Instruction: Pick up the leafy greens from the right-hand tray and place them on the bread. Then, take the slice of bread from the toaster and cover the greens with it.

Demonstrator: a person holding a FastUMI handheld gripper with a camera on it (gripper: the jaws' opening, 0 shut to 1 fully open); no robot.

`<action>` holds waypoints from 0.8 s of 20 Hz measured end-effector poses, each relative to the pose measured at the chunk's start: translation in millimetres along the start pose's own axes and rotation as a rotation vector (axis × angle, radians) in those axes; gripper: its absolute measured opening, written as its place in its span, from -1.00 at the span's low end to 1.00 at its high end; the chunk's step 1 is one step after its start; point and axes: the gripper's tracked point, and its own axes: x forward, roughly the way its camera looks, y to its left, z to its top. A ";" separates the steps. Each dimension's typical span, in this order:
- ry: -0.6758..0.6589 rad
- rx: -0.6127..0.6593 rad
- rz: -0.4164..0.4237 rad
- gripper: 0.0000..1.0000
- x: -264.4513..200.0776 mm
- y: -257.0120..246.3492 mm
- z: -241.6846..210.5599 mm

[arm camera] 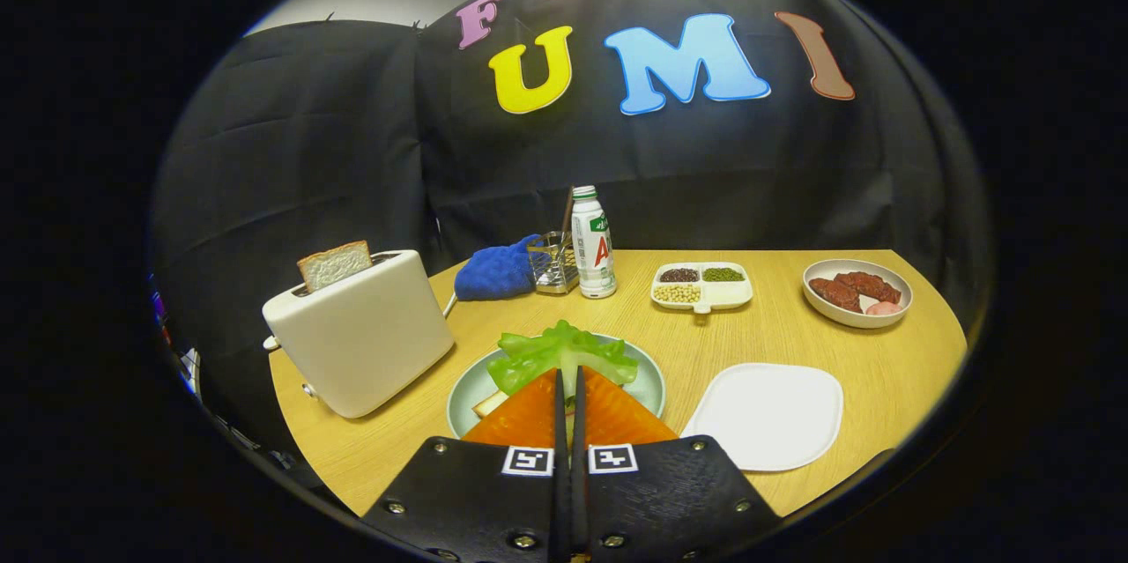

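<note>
My gripper (568, 374) is shut on the leafy greens (538, 351), a pale green stem pinched between the fingertips. The leaves spread out just ahead of the fingers, over the pale green plate (648, 387). A corner of the bread (490, 405) on that plate peeks out left of the fingers; the rest is hidden under them. Right of the plate lies the white tray (767, 413), bare. To the left stands the white toaster (361, 334) with a slice of bread (333, 265) sticking up out of its slot.
Beyond the plate stand a white bottle (594, 244), a wire rack (555, 263) and a blue cloth (495, 272). A divided dish of beans (702, 285) and a bowl of meat (857, 292) sit at the back right of the wooden table (881, 369).
</note>
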 end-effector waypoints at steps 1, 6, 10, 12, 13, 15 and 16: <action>0.006 -0.003 0.002 -0.99 5.4 2.9 -3.0; 0.094 -0.021 0.015 -0.98 26.6 16.6 -36.8; 0.131 -0.058 -0.016 -0.78 27.8 11.7 -49.2; 0.129 -0.076 -0.054 -0.64 26.2 3.0 -47.6; 0.127 -0.080 -0.068 -0.63 24.0 -0.5 -45.2; 0.129 -0.076 -0.089 -0.60 20.7 -6.3 -43.4; 0.133 -0.075 -0.090 -0.60 19.2 -7.4 -44.3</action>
